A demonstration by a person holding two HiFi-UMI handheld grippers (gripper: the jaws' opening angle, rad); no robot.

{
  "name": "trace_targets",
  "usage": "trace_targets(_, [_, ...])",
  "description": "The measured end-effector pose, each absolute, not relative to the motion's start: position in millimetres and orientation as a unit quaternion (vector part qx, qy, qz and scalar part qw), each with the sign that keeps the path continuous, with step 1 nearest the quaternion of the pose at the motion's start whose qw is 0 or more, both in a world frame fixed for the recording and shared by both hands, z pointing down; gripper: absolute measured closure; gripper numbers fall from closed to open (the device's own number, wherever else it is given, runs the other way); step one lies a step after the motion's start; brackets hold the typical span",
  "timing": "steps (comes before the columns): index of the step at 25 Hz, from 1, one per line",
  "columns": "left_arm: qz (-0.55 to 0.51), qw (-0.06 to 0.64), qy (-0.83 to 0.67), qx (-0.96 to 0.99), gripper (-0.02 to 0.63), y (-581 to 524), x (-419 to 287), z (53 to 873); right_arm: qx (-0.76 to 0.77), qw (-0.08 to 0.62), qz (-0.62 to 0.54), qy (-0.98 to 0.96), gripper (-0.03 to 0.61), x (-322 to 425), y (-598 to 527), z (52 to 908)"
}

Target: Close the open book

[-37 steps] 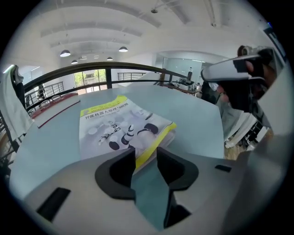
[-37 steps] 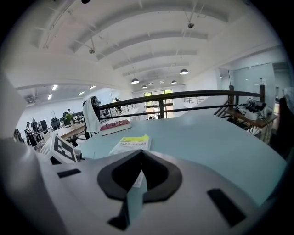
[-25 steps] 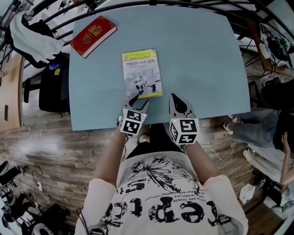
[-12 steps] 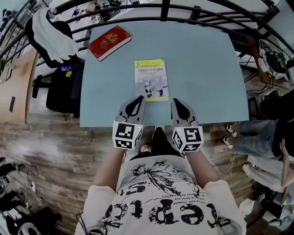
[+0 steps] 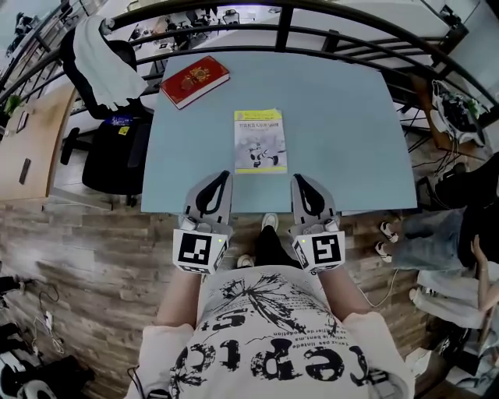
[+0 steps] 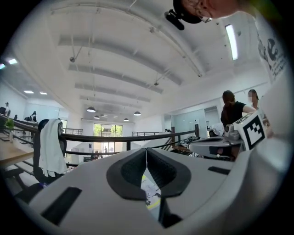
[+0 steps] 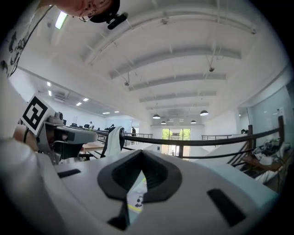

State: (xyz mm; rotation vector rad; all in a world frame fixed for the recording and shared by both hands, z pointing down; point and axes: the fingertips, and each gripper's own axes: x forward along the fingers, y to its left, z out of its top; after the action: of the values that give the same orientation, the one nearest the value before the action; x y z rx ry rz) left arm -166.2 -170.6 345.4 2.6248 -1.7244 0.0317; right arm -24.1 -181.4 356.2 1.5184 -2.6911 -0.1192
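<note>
A book with a yellow and white cover [image 5: 260,141] lies shut and flat in the middle of the light blue table [image 5: 351,117]. My left gripper [image 5: 224,176] and right gripper [image 5: 297,179] hang side by side over the table's near edge, short of the book and apart from it. Both point level and are shut on nothing. In the left gripper view the closed pads [image 6: 133,172] meet at the left gripper [image 6: 146,151], and a strip of the book [image 6: 151,193] shows below them. The right gripper [image 7: 141,153] likewise shows the book [image 7: 135,199] under its closed pads.
A red book [image 5: 194,81] lies at the table's far left corner. A black chair draped with a white garment [image 5: 105,66] stands left of the table. A dark railing [image 5: 281,19] runs behind it. A person [image 6: 232,110] stands off to the right in the left gripper view.
Both grippers have lifted and drawn back from the book's near edge towards the person. The left jaws, open beside the book a second ago, have closed.
</note>
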Motion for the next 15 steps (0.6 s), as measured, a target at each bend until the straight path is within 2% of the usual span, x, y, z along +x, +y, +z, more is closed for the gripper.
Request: trace_targets(15, [0.0, 0.008, -0.542, 0.84, 0.594, -135.5, -175.3, 343.6, 0.463, 0.014, -0.049, -0.885, 0.569, -46.2, -147.7, 347.3])
